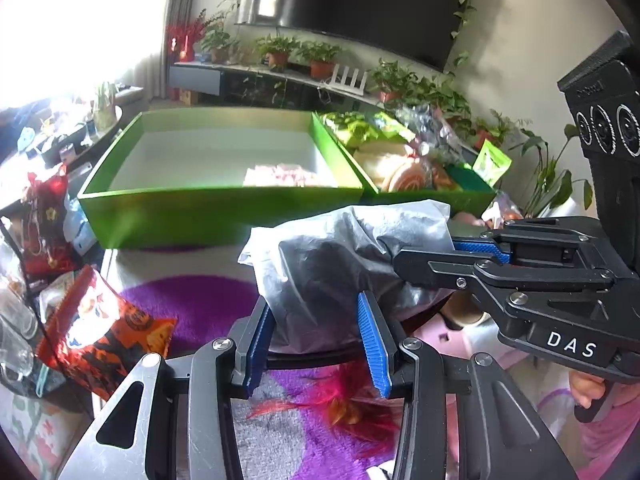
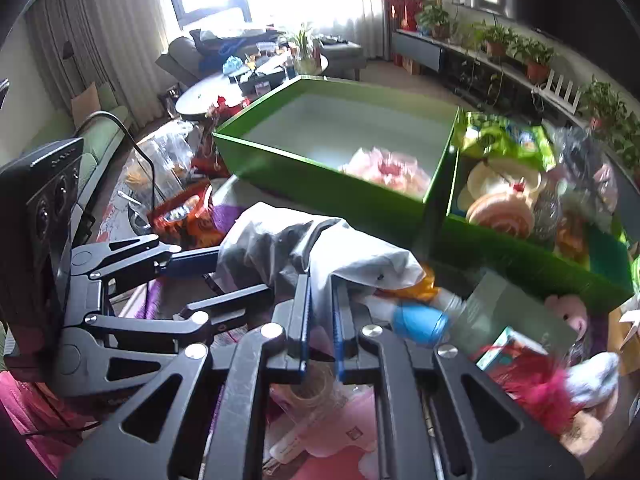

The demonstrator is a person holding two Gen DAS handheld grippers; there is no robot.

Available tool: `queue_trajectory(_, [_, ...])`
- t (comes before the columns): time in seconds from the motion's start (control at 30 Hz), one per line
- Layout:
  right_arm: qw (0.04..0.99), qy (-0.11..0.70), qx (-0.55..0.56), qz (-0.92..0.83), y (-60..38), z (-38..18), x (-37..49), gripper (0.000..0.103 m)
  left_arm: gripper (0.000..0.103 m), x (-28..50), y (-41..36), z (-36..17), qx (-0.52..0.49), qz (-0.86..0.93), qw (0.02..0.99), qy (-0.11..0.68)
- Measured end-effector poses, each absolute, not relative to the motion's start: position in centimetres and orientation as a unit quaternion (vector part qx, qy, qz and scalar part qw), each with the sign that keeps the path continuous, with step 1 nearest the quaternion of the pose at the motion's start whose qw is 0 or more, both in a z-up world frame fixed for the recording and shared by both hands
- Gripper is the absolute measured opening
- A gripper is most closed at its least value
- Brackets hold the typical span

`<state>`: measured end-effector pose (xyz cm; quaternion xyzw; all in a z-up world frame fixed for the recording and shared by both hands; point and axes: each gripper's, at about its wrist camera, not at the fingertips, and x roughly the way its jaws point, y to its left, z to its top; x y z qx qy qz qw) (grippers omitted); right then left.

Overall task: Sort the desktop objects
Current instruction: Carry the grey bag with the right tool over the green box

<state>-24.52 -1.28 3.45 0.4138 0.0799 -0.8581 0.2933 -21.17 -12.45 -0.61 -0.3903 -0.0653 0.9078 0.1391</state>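
A crumpled white plastic bag (image 1: pixel 336 256) with something dark inside hangs between both grippers above the cluttered table. My left gripper (image 1: pixel 318 340) has its blue pads around the bag's lower part, jaws fairly wide. My right gripper (image 2: pixel 322 320) is shut on the bag's edge (image 2: pixel 304 248); it shows in the left wrist view (image 1: pixel 452 254) pinching the bag from the right. The left gripper shows in the right wrist view (image 2: pixel 224 276) at the bag's left side. Behind stand two green boxes, the left one (image 1: pixel 224 200) holding a pink item (image 2: pixel 384 172), the right one (image 1: pixel 472 196) full of snacks.
An orange snack packet (image 1: pixel 104 328) lies at the left on a purple mat (image 1: pixel 200 304). Pink feathers (image 1: pixel 344 404), a blue-capped bottle (image 2: pixel 420 320), a pink plush (image 2: pixel 568 312) and tape rolls lie below the grippers. Plants and a TV line the far wall.
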Motion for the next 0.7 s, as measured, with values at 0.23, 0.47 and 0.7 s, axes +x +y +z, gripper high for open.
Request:
queue_trajectory(0.23, [0.3, 0.09, 0.381, -0.87, -2.0, 6.2, -24.2, 0.01, 0.042, -21.3, -13.2, 1.8, -0.363, 0.921, 0.126, -0.056])
queue_trajectory(0.47, [0.313, 0.093, 0.356, -0.876, -3.4, 8.1, -24.5, 0.01, 0.042, -21.5, -14.6, 4.0, -0.34, 0.934, 0.105, -0.043])
queue_trajectory(0.7, [0.332, 0.072, 0.343, -0.876, -5.4, 9.8, -26.4, 0.01, 0.042, -23.1, -17.0, 6.5, -0.319, 0.943, 0.083, -0.035])
